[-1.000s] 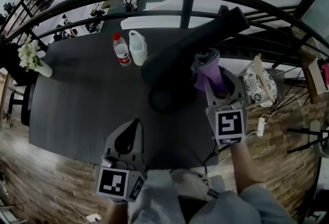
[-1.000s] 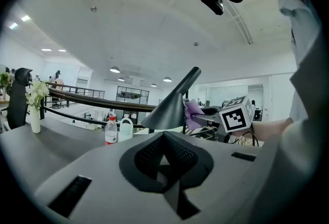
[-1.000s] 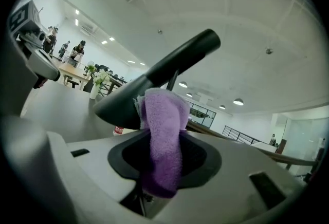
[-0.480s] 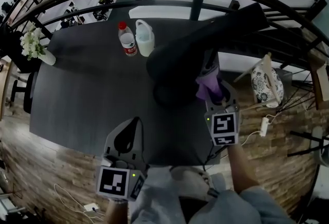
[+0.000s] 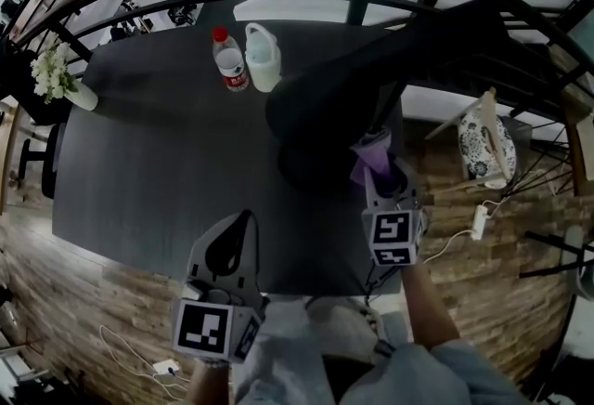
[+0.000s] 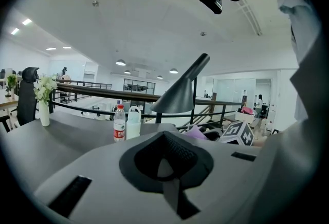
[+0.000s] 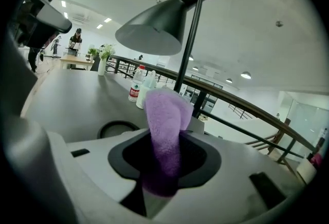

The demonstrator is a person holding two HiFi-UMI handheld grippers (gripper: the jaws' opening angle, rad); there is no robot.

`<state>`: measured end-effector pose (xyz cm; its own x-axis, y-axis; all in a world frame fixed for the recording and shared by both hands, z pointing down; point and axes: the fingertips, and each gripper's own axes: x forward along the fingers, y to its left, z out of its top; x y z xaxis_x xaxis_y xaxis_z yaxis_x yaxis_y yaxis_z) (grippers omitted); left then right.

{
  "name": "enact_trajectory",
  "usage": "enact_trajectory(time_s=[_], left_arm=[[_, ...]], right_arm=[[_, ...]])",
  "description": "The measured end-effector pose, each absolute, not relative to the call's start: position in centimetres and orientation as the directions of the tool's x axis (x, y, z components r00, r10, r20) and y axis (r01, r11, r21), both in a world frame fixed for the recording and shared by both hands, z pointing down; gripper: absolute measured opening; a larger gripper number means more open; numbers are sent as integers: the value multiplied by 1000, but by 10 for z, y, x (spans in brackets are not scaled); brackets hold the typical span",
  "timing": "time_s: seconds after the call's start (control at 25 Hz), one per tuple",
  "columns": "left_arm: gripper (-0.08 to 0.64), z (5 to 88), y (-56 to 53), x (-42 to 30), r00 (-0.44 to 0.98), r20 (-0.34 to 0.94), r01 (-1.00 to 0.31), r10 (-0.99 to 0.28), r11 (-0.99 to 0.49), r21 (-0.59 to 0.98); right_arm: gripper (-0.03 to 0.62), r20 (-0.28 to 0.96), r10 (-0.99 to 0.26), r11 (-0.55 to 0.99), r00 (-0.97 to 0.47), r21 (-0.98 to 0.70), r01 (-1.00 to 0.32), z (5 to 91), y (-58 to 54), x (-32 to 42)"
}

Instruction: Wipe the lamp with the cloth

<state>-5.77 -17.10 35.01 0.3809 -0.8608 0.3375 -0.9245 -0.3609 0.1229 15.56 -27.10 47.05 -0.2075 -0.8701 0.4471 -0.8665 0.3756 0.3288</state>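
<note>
Left gripper (image 5: 243,225), lower left of head view: jaws together, nothing between them, over the near edge of the table (image 5: 139,171). Right gripper (image 5: 382,178), lower centre: jaws clamped on the purple cloth (image 5: 369,155), just beside the lamp (image 5: 339,106); contact not discernible. Beyond, upper centre: bottle (image 5: 231,64) and jug (image 5: 264,59).

The cloth (image 7: 163,130) looks fluffy, the lamp (image 7: 151,30) matt metal, the table (image 5: 158,162) smooth matt.

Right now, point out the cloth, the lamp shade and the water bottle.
cloth (image 7: 164,133): right gripper view, middle of the purple fold.
lamp shade (image 7: 153,26): right gripper view, outer cone wall.
water bottle (image 5: 232,67): head view, labelled body.
</note>
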Motion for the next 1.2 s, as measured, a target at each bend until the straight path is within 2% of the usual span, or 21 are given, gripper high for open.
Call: enact_trajectory(time_s=[0.24, 0.56, 0.84, 1.2], left_arm=[[8, 355, -171, -61, 390, 348, -921, -853, -367, 132], [8, 362, -169, -72, 381, 357, -924, -853, -355, 139], [8, 371, -164, -82, 364, 385, -931, -848, -339, 135], [6, 381, -155, -100, 341, 415, -940, -844, -310, 141]], right_arm=[[137, 466, -866, 359, -183, 322, -876, 485, -260, 147], [137, 553, -813, 413, -182, 327, -850, 525, -246, 122], [137, 713, -691, 427, -120, 268, -864, 579, -245, 107], [137, 735, -677, 393, -34, 322, -861, 587, -278, 92]])
